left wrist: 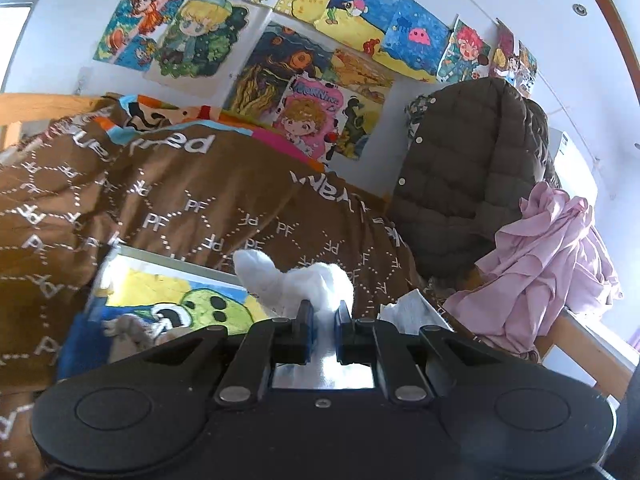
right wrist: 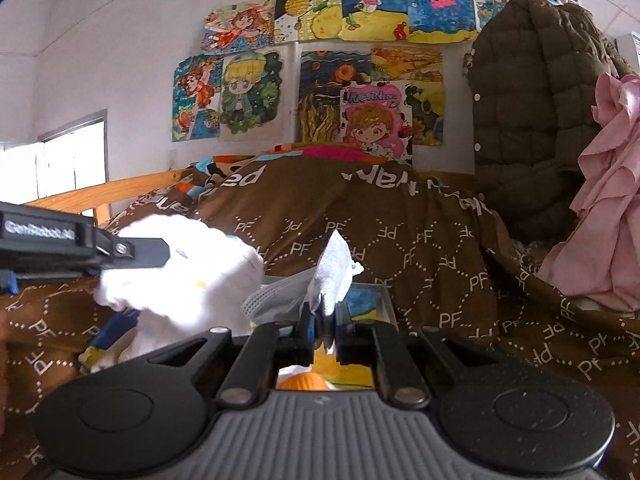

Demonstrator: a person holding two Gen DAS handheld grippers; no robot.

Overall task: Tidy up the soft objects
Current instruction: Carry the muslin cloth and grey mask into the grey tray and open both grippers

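Observation:
My left gripper (left wrist: 325, 312) is shut, its blue pads pinching a white plush toy (left wrist: 304, 284) above the brown blanket. In the right wrist view the toy (right wrist: 188, 276) is at the left, with the left gripper (right wrist: 158, 255) clamped on it from the side. My right gripper (right wrist: 324, 320) is shut on a crumpled white tissue (right wrist: 334, 272) that sticks up between its pads. A pale grey face mask (right wrist: 276, 296) hangs just left of the tissue. I cannot tell whether the mask is caught in the grip. The tissue (left wrist: 408, 312) also shows in the left wrist view.
A brown "PF" patterned blanket (left wrist: 192, 208) covers the bed. A painted board (left wrist: 172, 304) lies on it below the grippers. A dark puffer jacket (left wrist: 468, 168) and a pink garment (left wrist: 552, 252) hang at the right. Drawings (right wrist: 320, 80) cover the wall, and a wooden bed rail (right wrist: 120, 190) runs at left.

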